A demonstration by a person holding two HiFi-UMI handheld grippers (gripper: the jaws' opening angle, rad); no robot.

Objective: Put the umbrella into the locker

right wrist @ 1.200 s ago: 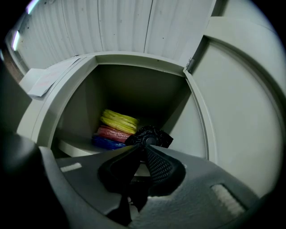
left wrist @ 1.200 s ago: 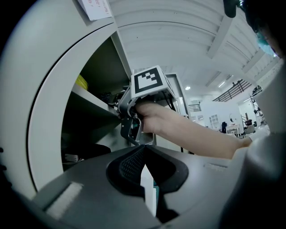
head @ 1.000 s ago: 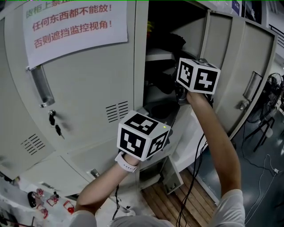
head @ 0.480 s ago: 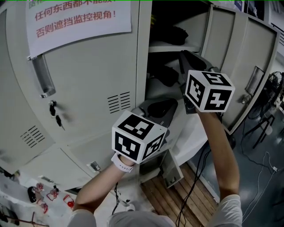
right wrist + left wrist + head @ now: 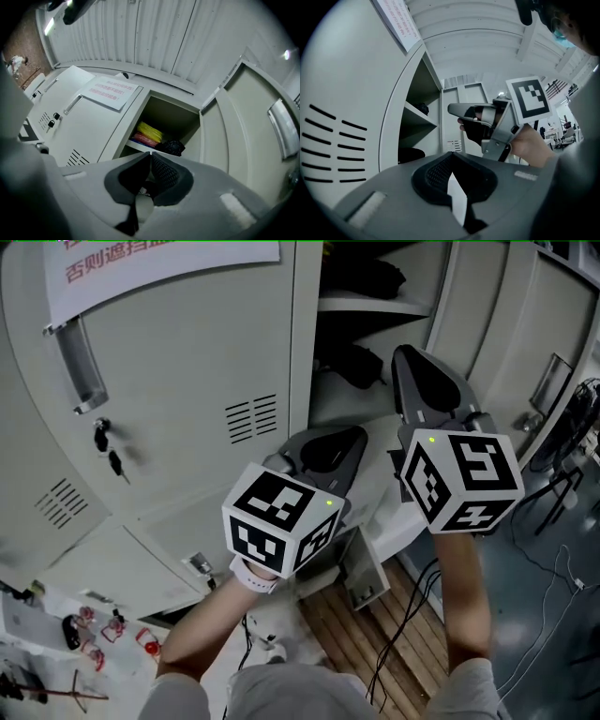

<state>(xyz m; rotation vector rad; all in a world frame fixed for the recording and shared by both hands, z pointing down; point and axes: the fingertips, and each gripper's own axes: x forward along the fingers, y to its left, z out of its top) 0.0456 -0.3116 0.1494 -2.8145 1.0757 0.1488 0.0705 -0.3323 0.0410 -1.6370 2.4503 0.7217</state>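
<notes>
Both grippers hang in front of the open locker (image 5: pixel 305 343). The right gripper (image 5: pixel 405 354) points up towards the opening, its fingers pressed tight together with nothing between them. The left gripper (image 5: pixel 359 433) sits lower and to its left, aimed the same way. Its fingers also meet at the tips and hold nothing.

And the umbrella (image 5: pixel 354 364)? It looks to be the dark folded bundle inside the locker, in the compartment under the shelf (image 5: pixel 370 307), and neither gripper touches it. It seems to lie flat, its long axis slanting from back left to front right in the head view. It is too dark to tell which end is the handle.

Up on the shelf, another dark bundle (image 5: pixel 171 147) sits beside yellow and red packets (image 5: pixel 149 132). The door (image 5: pixel 511 343) stands swung open at the right. The neighbouring door (image 5: pixel 187 390) at the left is closed, with keys (image 5: pixel 101 435) dangling from its lock.
</notes>
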